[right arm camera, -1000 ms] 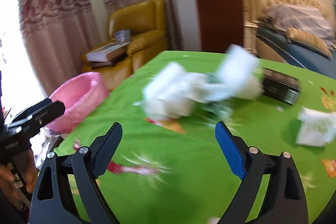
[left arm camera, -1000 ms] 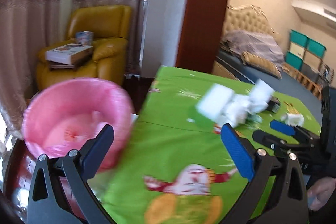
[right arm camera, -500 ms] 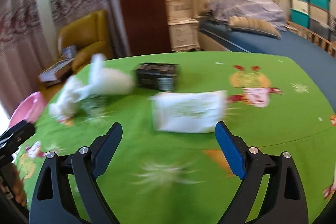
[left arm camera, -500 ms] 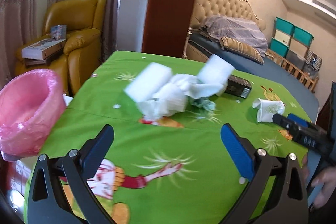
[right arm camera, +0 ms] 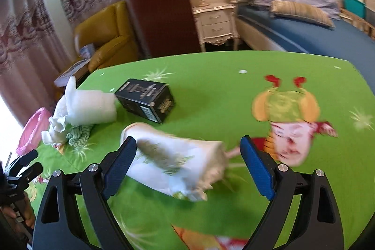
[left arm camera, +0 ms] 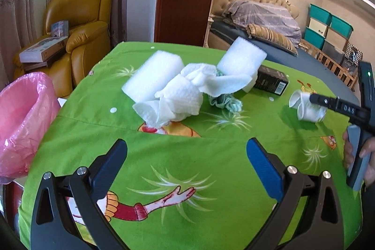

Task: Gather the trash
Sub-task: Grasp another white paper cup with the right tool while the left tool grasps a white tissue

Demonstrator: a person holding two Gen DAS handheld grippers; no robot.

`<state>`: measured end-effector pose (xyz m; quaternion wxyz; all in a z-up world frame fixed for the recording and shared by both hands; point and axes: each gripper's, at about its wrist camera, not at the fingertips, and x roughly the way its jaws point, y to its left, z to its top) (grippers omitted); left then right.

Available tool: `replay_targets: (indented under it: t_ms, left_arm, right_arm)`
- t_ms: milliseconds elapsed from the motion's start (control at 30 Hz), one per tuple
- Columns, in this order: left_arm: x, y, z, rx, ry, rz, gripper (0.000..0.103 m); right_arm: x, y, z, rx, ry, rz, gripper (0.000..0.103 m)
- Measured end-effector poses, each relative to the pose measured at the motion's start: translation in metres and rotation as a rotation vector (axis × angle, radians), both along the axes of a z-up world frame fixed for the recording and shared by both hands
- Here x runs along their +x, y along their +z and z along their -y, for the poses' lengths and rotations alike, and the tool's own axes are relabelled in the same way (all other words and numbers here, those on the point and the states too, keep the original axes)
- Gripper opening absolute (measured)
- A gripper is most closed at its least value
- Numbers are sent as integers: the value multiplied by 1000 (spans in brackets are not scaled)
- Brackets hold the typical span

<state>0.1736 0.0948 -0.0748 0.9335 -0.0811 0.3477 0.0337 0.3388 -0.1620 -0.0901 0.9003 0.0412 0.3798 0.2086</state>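
Observation:
A pile of trash lies on the green tablecloth point(left arm camera: 187, 182): two white foam blocks point(left arm camera: 152, 76), crumpled paper towels point(left arm camera: 185, 95), a green-white rag point(left arm camera: 225, 102) and a black box point(left arm camera: 271, 82). My left gripper point(left arm camera: 186, 156) hangs open and empty short of that pile. A crushed paper cup point(right arm camera: 173, 163) lies on its side between the fingers of my right gripper point(right arm camera: 187, 149), which is open; its left pad is right at the cup's mouth. The left wrist view shows the same cup point(left arm camera: 309, 109) under the right gripper point(left arm camera: 314, 98). A pink-lined bin point(left arm camera: 21, 118) stands off the table's left edge.
A yellow armchair point(left arm camera: 79, 22) with boxes on it stands behind the bin. Beyond the table are a bed point(left arm camera: 269, 22), a white nightstand point(right arm camera: 215, 22) and teal storage boxes point(left arm camera: 328, 25). The black box point(right arm camera: 147, 100) lies just past the cup. My left gripper point(right arm camera: 30, 163) shows at the lower left.
The left gripper swung right from the pink bin to face the trash pile. The right gripper moved right from the pile to the paper cup, which now lies between its fingers.

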Motion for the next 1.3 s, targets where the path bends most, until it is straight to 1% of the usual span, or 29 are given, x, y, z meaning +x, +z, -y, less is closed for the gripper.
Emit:
replay_targets:
  t_ms: [67,133,233,267,333,433,500,567,600,633,700,767,900,1033,1100,1167,1200,1267,1300]
  left_arm:
    - [3,-1,-2,-5,8,-9,99]
    - [3,-2,-5,-5,16,-14,99]
    - [3,-2,-10,-5,32,-14,99]
    - [3,-2,-13,-10,38,-16,99]
    - [3,-2,-17,-17,48,-19,99]
    - [2,-2,-19,-12,56,-20,99]
    - [4,-3,-20,-13,58,-28,99]
    - [6,-3,-20,-14,66,-28,99]
    - [7,-2,-20,-15,67,-27,99]
    - [7,-2,-20,-14,67,-28,99]
    - [11,-3,-21,-10,69,-33,99]
    - [16,-3,-25,-21,73,-44,99]
    - [31,-1,-30,-32,81,-53,99]
    - [48,1,-28,-55,65,-55,98]
    - [58,1,-21,-20,65,-56,97]
    - [68,-2,-15,0,48,-76,86]
    - [74,-4,-13,-2,41,-87,80]
    - [81,-8,-10,5,47,-98,75]
    - [87,-11,-9,0,38,-119,66]
  right_arm:
    - [6,-6,-6,15,30,-41,85]
    - [2,-8,-9,39,66,-50,84]
    - [-20,-5,-12,65,133,-39,76]
    - [-29,-5,-14,61,156,-48,76]
    - [-49,-5,-18,36,192,-38,76]
    - [-68,-3,-23,28,209,-22,76]
    - [-69,-1,-23,21,187,-8,76]
    - [-58,-1,-24,-28,132,-9,72]
    - [-55,-2,-27,-47,107,-13,65]
    - [-50,-4,-26,-63,90,-19,57]
    - [-49,-7,-28,-95,65,-25,47]
    - [-52,-8,-31,-100,55,-20,46]
    - [-71,3,-36,-101,26,53,45]
    - [-82,7,-39,-114,5,88,45]
    - [-83,6,-40,-111,2,83,45]
    - [-83,4,-40,-104,-1,73,45]
    - [-83,2,-41,-102,-4,70,45]
    - [-81,0,-40,-102,-5,65,45]
    - [-81,0,-40,-102,-6,65,45]
